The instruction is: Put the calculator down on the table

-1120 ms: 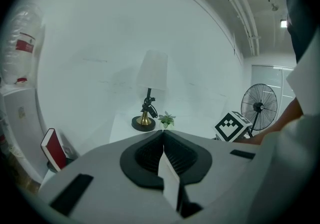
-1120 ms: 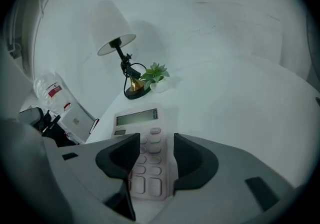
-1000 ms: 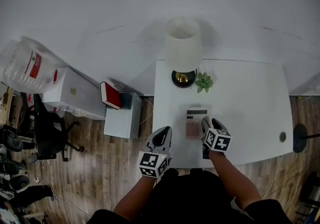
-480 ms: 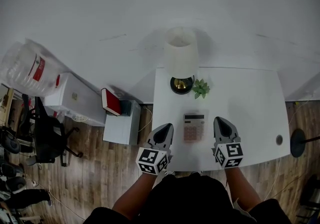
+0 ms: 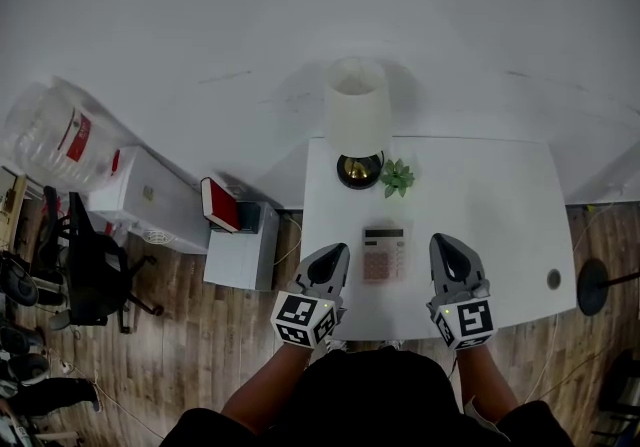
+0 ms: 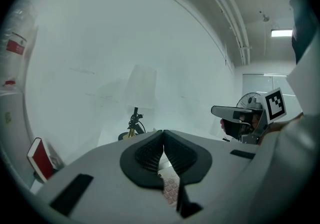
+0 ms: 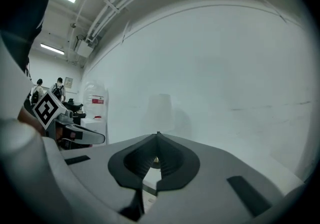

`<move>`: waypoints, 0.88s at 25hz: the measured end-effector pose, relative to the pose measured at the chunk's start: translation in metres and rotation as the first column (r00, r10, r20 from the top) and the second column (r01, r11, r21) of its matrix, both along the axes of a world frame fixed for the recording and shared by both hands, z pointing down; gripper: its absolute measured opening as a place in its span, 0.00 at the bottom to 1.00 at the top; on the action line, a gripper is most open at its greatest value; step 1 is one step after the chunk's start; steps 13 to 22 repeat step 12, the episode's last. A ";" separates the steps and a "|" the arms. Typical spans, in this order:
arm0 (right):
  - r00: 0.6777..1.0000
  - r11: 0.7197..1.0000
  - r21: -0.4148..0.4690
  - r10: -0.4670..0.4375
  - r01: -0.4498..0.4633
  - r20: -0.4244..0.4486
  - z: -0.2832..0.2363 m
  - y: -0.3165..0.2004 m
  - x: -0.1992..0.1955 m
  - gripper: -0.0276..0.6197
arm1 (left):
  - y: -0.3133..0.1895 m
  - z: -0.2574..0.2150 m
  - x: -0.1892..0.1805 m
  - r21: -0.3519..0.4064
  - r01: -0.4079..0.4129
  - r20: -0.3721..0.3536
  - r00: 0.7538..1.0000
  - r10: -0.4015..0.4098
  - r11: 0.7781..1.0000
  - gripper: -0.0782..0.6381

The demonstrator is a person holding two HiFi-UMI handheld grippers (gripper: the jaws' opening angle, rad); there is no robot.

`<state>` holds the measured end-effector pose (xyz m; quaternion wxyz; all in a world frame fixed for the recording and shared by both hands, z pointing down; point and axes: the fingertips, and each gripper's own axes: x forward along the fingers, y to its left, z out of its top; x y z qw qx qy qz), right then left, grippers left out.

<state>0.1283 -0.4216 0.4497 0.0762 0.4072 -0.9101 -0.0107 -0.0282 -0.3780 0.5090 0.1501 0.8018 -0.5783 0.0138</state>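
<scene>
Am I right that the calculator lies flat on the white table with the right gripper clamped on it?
No: the calculator lies flat on the white table, but the right gripper is shut, empty, apart from it, as the head view shows.

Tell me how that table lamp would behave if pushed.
Probably tippy: the lamp has a tall shade over a small round base. Pushed low at the base, it would likely slide on the smooth white table instead.
</scene>
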 end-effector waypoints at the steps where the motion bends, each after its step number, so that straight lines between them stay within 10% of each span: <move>1: 1.000 1.000 0.000 0.004 -0.004 -0.001 0.001 0.001 0.000 0.07 | 0.001 -0.001 0.000 0.000 0.000 -0.001 1.000 0.000 1.000 0.14; 22: 1.000 0.999 0.036 0.006 -0.006 0.024 0.000 0.019 -0.006 0.07 | 0.004 -0.001 -0.004 -0.011 0.011 -0.046 0.999 -0.012 1.000 0.14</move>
